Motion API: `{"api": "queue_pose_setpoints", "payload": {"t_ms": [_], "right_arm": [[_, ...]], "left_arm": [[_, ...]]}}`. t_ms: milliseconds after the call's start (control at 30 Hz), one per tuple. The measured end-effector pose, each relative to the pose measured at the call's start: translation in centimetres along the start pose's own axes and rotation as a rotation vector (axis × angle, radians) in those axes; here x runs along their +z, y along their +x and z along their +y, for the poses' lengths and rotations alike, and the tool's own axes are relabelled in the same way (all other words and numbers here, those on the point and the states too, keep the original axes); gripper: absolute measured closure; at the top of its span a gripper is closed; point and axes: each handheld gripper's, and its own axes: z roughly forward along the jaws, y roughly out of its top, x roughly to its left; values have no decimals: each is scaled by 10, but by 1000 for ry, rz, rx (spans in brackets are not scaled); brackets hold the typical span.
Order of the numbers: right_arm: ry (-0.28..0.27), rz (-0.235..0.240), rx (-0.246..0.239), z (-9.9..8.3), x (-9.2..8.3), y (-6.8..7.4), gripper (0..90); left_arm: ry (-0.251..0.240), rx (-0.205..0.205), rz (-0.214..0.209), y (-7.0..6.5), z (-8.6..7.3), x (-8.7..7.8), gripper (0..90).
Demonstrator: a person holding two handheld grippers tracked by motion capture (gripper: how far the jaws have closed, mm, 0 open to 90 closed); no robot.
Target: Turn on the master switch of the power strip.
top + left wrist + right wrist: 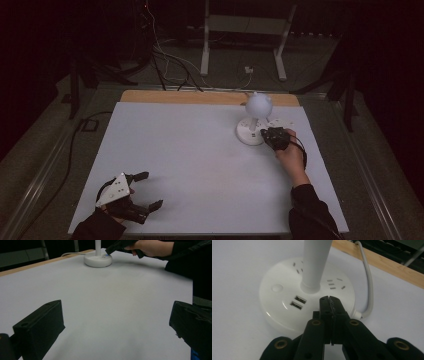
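Right gripper: jaws pressed together, empty, tips on lamp base at table 2 o'clock. Left gripper: jaws spread, empty, at 7 o'clock.

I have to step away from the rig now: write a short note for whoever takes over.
Right tongs: shut, empty, tips at the top of the lamp base, right of its two USB ports; contact unclear.
Left tongs: open, empty, at the near left of the table.
White desk lamp: upright at the far right, cord off the back edge.
Done: nothing evident; lamp looks unlit.
Left: probably press the round button further left.
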Motion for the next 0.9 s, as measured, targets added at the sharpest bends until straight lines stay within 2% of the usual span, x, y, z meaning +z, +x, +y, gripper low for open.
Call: {"api": "queue_pose_setpoints", "payload": {"t_ms": [33, 67, 433, 567, 733, 867, 900], "right_arm": [[-8, -2, -1, 0, -1, 0, 879], [-20, 3, 20, 2, -2, -1, 878], [-3, -10, 40, 2, 4, -5, 892], [4, -20, 23, 1, 7, -5, 895], [-1, -6, 48, 2, 6, -7, 894], [-44, 35, 82, 3, -2, -9, 684], [-44, 35, 82, 3, -2, -9, 684]], "left_arm": [[0, 0, -1, 0, 0, 0, 1], [1, 1, 0, 0, 0, 0, 1], [4, 3, 0, 0, 0, 0, 1], [4, 4, -1, 0, 0, 0, 1], [4, 1, 0, 0, 0, 0, 1], [4, 4, 0, 0, 0, 1, 1], [4, 3, 0, 0, 0, 1, 1]]}}
